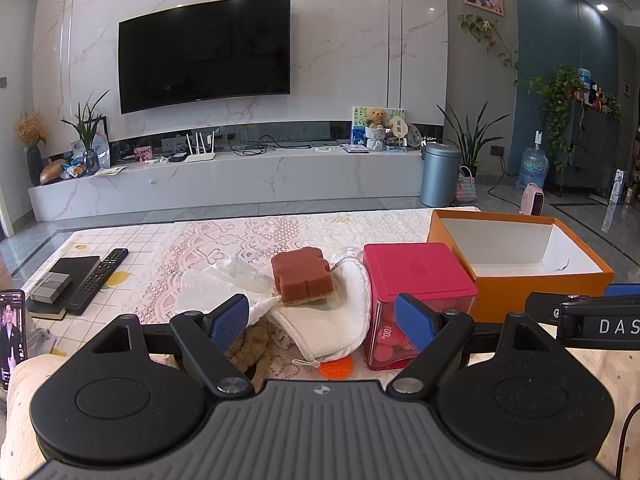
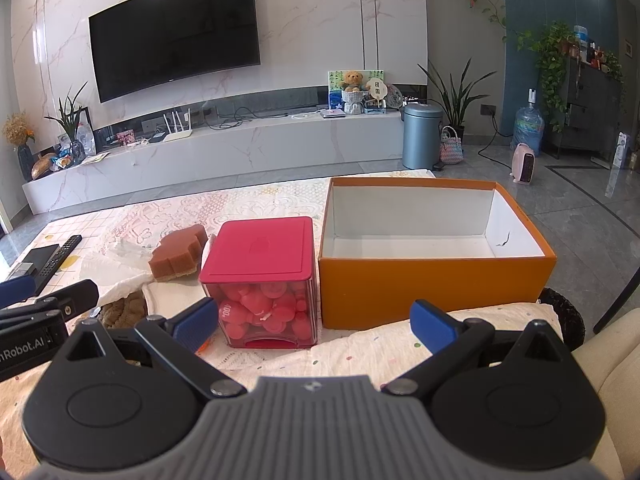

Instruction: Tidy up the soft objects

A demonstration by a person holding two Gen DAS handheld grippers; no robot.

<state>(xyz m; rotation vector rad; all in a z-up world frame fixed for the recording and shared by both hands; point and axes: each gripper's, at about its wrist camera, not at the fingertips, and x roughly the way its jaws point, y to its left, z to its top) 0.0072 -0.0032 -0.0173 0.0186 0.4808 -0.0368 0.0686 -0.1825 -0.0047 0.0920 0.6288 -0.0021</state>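
A brown sponge lies on a white cloth in the middle of the table; the sponge also shows in the right wrist view. A tan knitted item and a small orange knitted piece lie by the cloth's near edge. An open orange box with a white inside stands at the right and is empty. My left gripper is open, just short of the cloth. My right gripper is open and empty, in front of the pink container and the box.
A clear container with a pink lid, full of pink pieces, stands between the cloth and the box. A remote, a dark notebook and a phone lie at the table's left. A crumpled plastic bag lies behind the cloth.
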